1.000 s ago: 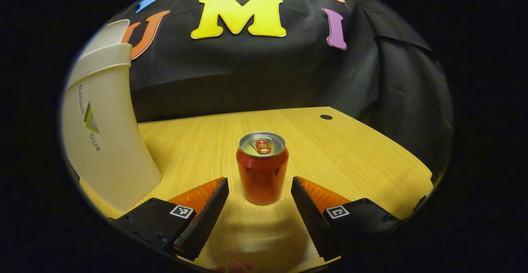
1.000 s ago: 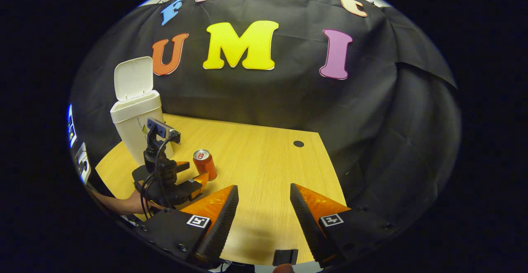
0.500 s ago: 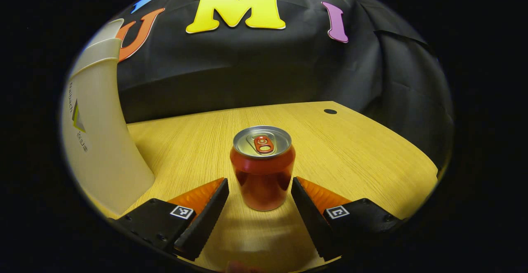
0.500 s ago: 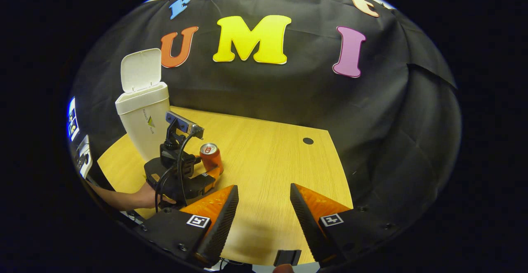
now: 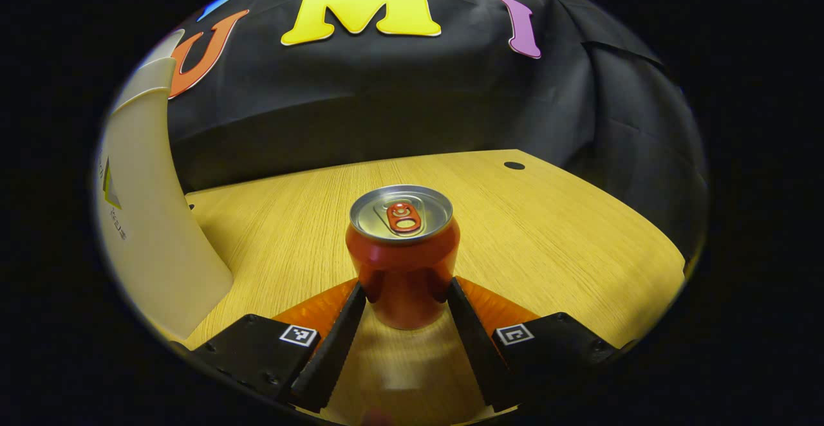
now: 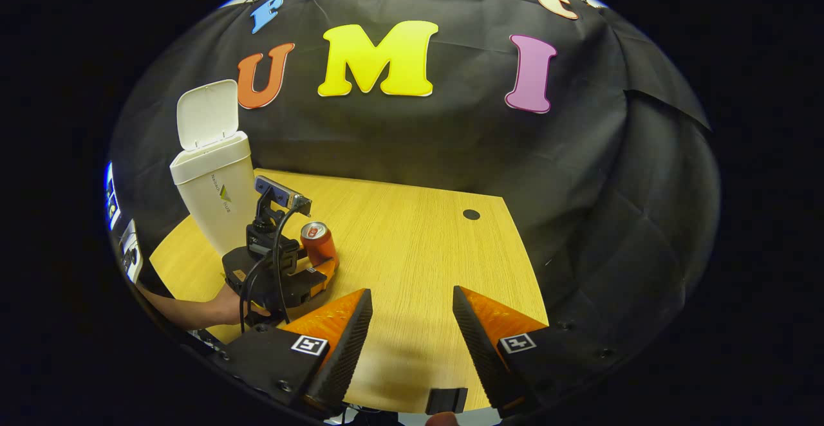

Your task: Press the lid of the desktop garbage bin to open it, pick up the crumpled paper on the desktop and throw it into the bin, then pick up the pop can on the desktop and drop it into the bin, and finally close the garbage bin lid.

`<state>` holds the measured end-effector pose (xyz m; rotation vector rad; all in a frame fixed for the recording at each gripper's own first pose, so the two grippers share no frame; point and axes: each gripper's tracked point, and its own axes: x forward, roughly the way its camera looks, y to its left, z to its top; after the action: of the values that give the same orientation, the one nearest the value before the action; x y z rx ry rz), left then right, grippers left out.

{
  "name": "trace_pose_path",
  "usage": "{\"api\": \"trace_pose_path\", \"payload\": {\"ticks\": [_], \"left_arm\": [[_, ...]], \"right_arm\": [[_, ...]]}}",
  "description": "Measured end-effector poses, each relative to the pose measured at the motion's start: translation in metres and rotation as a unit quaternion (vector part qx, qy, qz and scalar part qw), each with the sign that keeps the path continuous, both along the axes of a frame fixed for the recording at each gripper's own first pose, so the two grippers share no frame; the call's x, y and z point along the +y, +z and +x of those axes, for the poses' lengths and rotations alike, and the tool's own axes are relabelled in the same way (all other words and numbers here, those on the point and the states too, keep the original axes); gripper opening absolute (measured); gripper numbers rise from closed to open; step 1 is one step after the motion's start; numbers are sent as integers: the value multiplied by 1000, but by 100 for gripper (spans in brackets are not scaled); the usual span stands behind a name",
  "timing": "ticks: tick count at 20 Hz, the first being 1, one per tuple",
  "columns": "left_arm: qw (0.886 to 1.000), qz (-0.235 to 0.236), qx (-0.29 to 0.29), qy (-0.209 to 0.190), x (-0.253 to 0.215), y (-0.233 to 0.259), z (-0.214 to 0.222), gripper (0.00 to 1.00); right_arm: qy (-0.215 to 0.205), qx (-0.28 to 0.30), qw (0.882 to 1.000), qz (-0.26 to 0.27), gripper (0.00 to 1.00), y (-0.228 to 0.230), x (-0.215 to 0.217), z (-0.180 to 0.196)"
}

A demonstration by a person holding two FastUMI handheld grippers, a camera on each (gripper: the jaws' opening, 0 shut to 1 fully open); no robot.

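In the left gripper view the left gripper [image 5: 404, 297] sits low over the wooden desk [image 5: 547, 233], its two fingers drawn in against the sides of the pop can [image 5: 403, 255]. Both fingers touch the can's lower body, one on each flank, so the can is clamped between them. The can stands upright on the desk, its silver top and pull tab facing up. To the left of it, near but apart, rises the pale wall of the garbage bin [image 5: 138, 201].

In the right gripper view the right gripper [image 6: 412, 313] hovers nearer the front edge of the desk, its fingers spread wide with only bare wood between them. Farther off to the left, a hand [image 6: 222, 307] holds the left gripper, with a cable looping over its body and a small camera on top. Its fingers hug the pop can. Just behind stands the garbage bin with its lid [image 6: 206, 114] tipped up and open. A small dark hole [image 6: 471, 214] marks the desk toward the far right, and the black cloth wall [image 6: 579, 175] closes off the back.
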<state>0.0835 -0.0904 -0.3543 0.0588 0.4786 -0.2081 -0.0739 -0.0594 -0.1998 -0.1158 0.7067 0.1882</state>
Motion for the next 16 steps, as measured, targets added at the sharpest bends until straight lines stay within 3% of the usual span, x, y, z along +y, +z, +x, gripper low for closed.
{"api": "trace_pose_path", "payload": {"ticks": [8,13,16], "left_arm": [[997,-20,-76,7,12,108,-2,84],[987,-19,-153,37,54,216,4,84],[979,-9,-191,76,98,272,11,84]], "right_arm": [[1,-37,999,16,80,24,9,4],[-3,-66,997,26,81,41,12,5],[-1,-79,996,38,80,48,16,11]]}}
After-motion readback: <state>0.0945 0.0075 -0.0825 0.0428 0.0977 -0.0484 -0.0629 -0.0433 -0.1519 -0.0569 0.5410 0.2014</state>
